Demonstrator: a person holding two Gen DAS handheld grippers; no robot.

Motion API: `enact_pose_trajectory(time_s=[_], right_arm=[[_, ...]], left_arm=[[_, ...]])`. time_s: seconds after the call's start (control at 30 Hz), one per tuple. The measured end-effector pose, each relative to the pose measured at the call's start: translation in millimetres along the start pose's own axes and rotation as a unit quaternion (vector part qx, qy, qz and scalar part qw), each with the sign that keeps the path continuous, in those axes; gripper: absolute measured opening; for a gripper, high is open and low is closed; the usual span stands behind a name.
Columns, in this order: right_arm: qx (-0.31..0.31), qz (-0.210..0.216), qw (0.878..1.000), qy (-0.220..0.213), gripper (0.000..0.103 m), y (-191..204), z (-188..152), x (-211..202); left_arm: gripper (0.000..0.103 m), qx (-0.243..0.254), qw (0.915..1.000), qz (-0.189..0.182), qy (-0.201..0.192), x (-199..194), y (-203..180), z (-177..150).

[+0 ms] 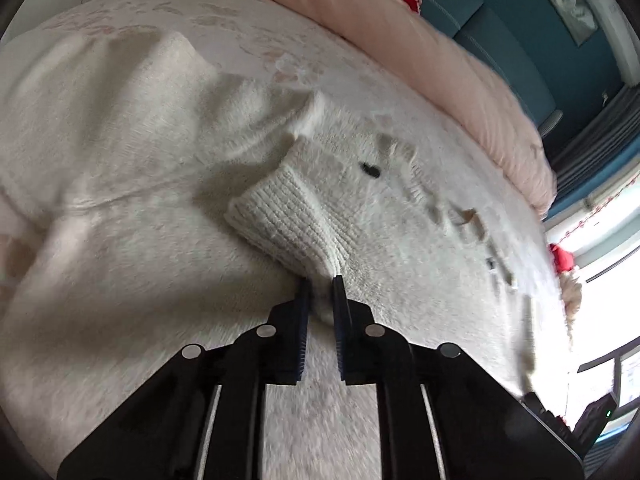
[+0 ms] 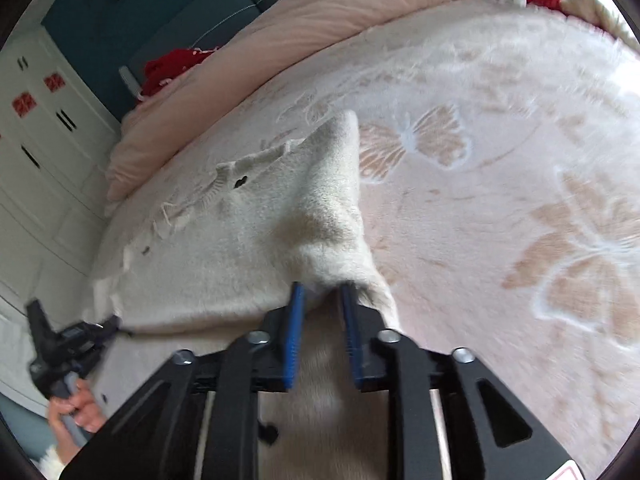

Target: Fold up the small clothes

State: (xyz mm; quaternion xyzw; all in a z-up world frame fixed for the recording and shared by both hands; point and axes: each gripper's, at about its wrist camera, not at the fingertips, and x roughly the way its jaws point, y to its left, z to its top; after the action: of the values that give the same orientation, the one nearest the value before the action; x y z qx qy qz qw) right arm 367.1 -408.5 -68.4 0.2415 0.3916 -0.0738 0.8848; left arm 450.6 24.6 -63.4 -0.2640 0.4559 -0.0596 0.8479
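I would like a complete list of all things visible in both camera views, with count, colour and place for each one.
fluffy knitted sweater: one, cream white, spread on the blanket; its ribbed cuff is pinched in the left gripper
butterfly-pattern plush blanket: one, pale pink with beige butterflies, under the sweater
rolled quilt: one, light pink, along the far edge of the bed
red cloth item: one, red, behind the quilt
padded headboard: one, dark teal, behind the bed
wardrobe: one, white, black handles, far left in the right wrist view
left gripper: one, black, blue pads, shut on the cuff
right gripper: one, black, blue pads, at a raised sweater fold
hand: one, holding the left gripper's handle
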Motion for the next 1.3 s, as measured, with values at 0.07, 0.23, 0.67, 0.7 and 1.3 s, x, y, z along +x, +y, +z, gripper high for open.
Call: enact_pose_trajectory(time_s=[0.07, 0.23, 0.67, 0.7, 1.3], right_arm=[[-0.036, 0.004, 0.999, -0.030, 0.034, 18, 1, -20], [-0.109, 0.050, 0.993, 0.002, 0.021, 85, 38, 19], [0.012, -0.034, 0.999, -0.004, 0.015, 7, 46, 33], [-0.015, -0.030, 0.999, -0.013, 0.015, 21, 35, 19], [-0.147, -0.079, 0.985, -0.032, 0.055, 88, -81, 34]], left_arm=[[0.010, 0.011, 0.9992, 0.006, -0.038, -27, -4, 2], [0.012, 0.062, 0.9966, 0.034, -0.042, -16, -39, 32], [0.017, -0.010, 0.9992, -0.017, -0.035, 0, 16, 24], [0.020, -0.012, 0.9988, -0.018, -0.045, -12, 24, 24], [0.031, -0.231, 0.9318, 0.232, -0.156, -138, 330, 146]])
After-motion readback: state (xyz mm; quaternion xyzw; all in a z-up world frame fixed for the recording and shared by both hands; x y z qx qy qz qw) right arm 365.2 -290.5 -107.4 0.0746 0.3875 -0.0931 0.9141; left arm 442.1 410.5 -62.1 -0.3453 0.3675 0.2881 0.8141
